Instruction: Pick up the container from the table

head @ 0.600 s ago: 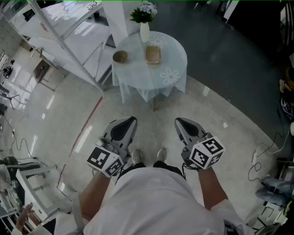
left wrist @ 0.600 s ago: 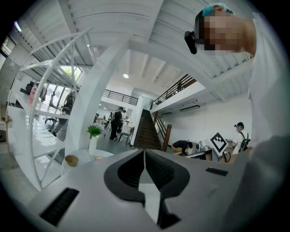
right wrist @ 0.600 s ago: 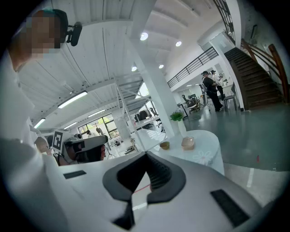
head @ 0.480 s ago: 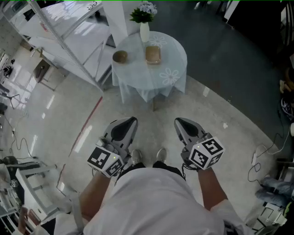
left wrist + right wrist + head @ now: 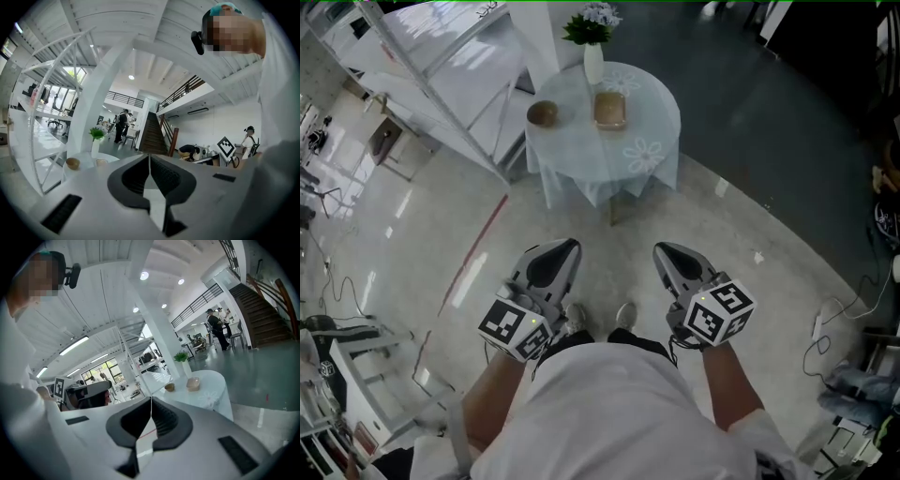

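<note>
Held low and side by side, the left gripper [image 5: 565, 248] and the right gripper [image 5: 664, 251] both have their jaws pressed together on nothing. A stretch of floor [image 5: 712, 234] lies between them and the round table [image 5: 649, 155]. The container [image 5: 610, 110], possibly lidded, sits near the table's middle, well apart from both grippers. A bowl [image 5: 542, 113] stands by the left edge, a vase [image 5: 593, 64] at the far edge. White shelving [image 5: 441, 84] crowds the table's left side.

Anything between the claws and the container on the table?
Nothing visible. Only floor lies between the left claw, the right claw and the table. The container has nothing on its near side; the bowl sits to its left, the vase behind it.
</note>
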{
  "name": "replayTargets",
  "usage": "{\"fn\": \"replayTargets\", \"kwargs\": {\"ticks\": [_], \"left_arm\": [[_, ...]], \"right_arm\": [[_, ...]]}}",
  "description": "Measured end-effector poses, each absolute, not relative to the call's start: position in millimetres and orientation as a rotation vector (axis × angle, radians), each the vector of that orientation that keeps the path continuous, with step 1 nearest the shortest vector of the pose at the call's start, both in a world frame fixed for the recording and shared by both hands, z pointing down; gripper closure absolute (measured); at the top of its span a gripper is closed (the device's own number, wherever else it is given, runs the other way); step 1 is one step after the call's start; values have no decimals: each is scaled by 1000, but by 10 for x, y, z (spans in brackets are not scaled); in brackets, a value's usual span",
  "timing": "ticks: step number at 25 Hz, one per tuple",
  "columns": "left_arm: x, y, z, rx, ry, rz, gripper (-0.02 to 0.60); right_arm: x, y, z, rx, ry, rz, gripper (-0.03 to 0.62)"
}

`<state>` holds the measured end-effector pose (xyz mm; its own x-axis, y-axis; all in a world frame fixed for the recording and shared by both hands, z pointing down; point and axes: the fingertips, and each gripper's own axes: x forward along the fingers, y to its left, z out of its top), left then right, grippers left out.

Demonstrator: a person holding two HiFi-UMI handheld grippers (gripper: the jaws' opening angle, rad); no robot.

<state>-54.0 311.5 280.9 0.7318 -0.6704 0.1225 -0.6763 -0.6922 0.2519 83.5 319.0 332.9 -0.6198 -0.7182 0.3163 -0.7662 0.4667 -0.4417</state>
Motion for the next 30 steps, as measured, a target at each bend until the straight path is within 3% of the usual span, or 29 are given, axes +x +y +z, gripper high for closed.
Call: {"fn": "replayTargets", "kwargs": {"ticks": [30], "left_arm": [[166,3281,3009,2619,-1153,71,560]], "right_arm": [[1596,3251,3646,1261,-2590,903,571]]}}
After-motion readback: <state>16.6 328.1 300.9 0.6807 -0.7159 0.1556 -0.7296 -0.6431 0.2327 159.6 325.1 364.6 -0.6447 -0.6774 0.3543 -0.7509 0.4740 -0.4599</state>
